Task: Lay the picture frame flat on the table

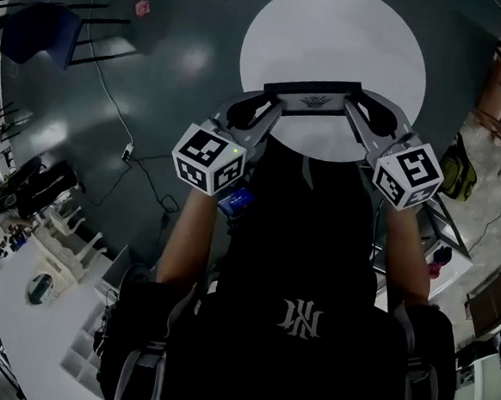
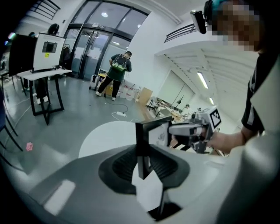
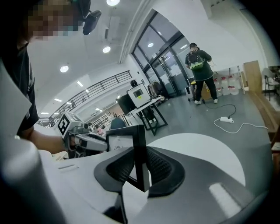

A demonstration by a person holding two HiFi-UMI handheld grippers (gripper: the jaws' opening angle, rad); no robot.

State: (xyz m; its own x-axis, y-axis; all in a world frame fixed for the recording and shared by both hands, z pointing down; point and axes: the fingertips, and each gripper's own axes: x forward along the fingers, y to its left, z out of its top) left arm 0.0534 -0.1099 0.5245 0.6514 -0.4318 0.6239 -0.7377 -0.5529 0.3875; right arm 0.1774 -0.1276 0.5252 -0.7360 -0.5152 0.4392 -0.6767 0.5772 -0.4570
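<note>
Left hand-held gripper [image 1: 271, 110] and right hand-held gripper [image 1: 353, 111] pinch the picture frame [image 1: 311, 101] by its ends — balancing it over the bench [image 1: 332, 37].

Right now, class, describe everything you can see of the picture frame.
The picture frame is a slim black rectangle around a white sheet bearing a small dark emblem. The left claw and the right claw each pinch one short side, holding it long side across over the round white table. Whether its lower edge touches the table cannot be told.
</note>
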